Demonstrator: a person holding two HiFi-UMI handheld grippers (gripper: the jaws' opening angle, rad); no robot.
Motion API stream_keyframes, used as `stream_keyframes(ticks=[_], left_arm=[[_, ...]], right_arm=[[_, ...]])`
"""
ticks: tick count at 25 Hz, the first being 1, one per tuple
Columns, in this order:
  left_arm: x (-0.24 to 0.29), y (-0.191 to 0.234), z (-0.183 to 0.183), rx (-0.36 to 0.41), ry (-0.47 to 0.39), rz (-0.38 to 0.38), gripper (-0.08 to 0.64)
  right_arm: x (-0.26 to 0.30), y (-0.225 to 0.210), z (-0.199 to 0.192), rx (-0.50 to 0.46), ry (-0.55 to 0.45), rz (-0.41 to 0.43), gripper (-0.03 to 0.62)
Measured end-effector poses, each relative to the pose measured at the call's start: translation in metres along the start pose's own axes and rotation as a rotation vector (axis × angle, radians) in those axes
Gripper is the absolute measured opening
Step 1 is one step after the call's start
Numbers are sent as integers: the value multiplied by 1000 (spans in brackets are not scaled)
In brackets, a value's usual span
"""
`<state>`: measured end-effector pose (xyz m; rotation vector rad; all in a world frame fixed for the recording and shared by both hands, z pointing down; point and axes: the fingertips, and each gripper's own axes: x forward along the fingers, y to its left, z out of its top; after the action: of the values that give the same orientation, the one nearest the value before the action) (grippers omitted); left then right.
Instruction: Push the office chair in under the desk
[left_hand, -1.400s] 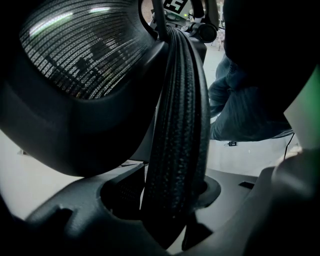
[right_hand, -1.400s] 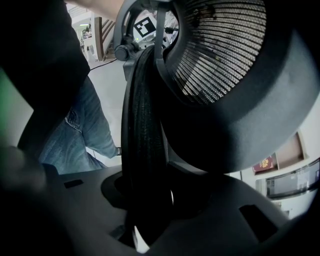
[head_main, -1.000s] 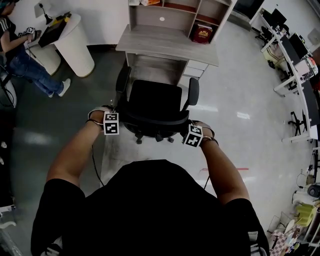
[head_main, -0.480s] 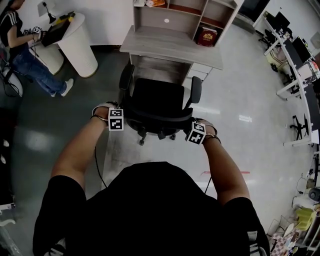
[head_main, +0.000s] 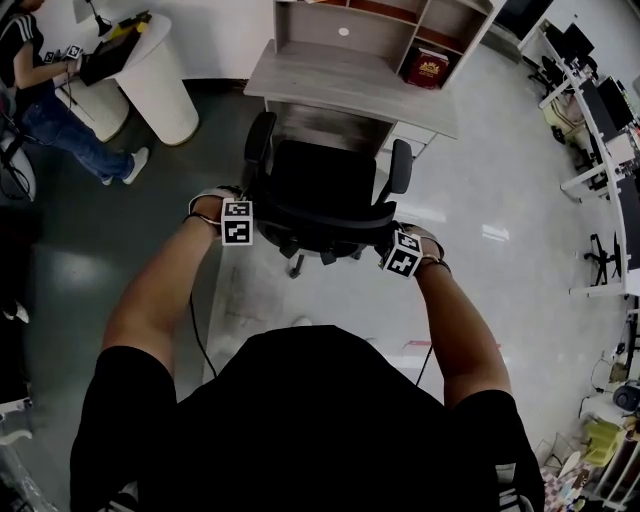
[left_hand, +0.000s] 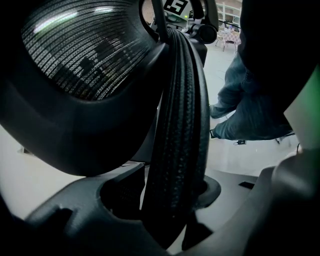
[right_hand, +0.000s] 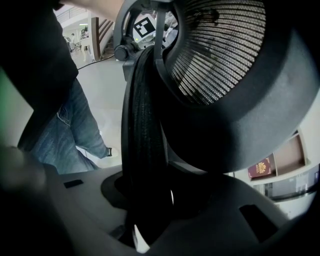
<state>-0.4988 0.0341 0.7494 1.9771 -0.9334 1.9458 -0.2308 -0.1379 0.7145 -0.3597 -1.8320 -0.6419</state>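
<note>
While the office chair stands before the desk, my left gripper and right gripper each clamp its backrest rim.

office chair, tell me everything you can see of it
The chair is black, with a mesh back in a ribbed rim, a padded seat, two armrests and castors. It stands upright on the floor, facing the desk, seat not yet pushed under it. The left gripper and right gripper each clamp the back's rim in their jaws.
</note>
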Motion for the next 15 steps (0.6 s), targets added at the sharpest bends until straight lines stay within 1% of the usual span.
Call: stream_keyframes(ticks=[9,15], left_arm=[[13,41,-11,-3,19,-13,213],[17,61,-13,-15,13,-15,213]], right_arm=[[17,-44,7,-10,-5,-8,137],[22,-68,9,-18,-8,-7,137]])
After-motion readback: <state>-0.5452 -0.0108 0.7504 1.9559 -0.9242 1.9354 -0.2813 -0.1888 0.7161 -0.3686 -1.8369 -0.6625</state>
